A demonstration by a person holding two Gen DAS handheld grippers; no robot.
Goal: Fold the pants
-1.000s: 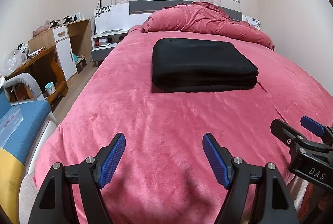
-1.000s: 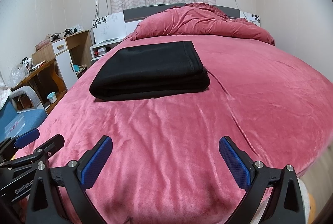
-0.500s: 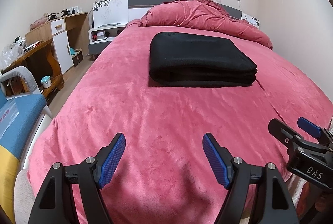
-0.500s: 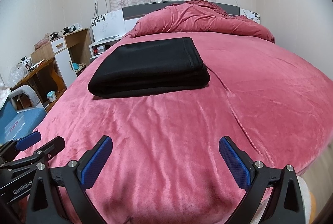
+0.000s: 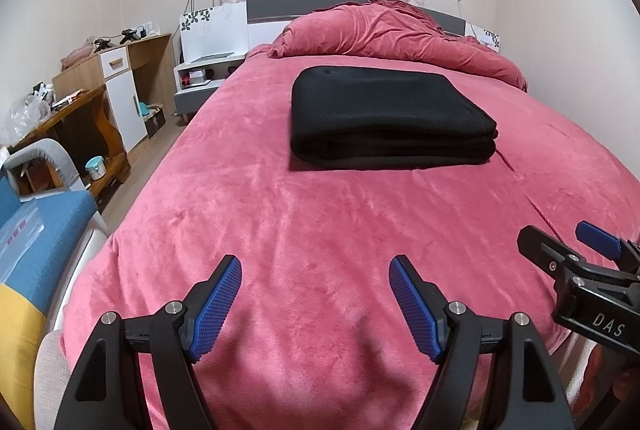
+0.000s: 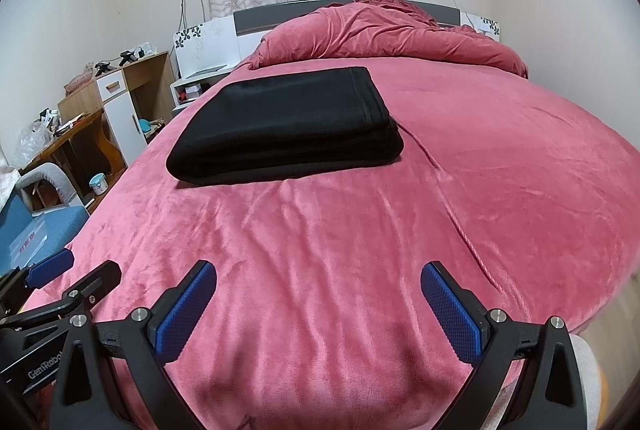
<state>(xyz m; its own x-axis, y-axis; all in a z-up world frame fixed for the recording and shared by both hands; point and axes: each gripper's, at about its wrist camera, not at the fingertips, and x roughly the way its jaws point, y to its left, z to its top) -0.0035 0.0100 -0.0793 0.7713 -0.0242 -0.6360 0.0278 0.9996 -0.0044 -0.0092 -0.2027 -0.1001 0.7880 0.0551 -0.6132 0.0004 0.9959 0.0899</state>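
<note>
The black pants (image 5: pixel 384 114) lie folded in a neat thick rectangle on the middle of the pink bed (image 5: pixel 320 230); they also show in the right wrist view (image 6: pixel 288 122). My left gripper (image 5: pixel 316 294) is open and empty, low over the bed's near end, well short of the pants. My right gripper (image 6: pixel 318 306) is open and empty too, beside the left one. The right gripper shows at the right edge of the left wrist view (image 5: pixel 568 250), and the left gripper at the left edge of the right wrist view (image 6: pixel 68 274).
A bunched pink duvet (image 5: pixel 384 30) lies at the headboard. A wooden desk and white cabinet (image 5: pixel 116 90) stand along the left wall, with a blue and yellow sofa (image 5: pixel 36 242) near the bed's left corner. The bed edge drops off at right (image 6: pixel 600 294).
Both grippers have drawn slightly back and tilted, so the folded pants sit a little farther and lower in view. The pants have not moved. Both grippers stay open.
</note>
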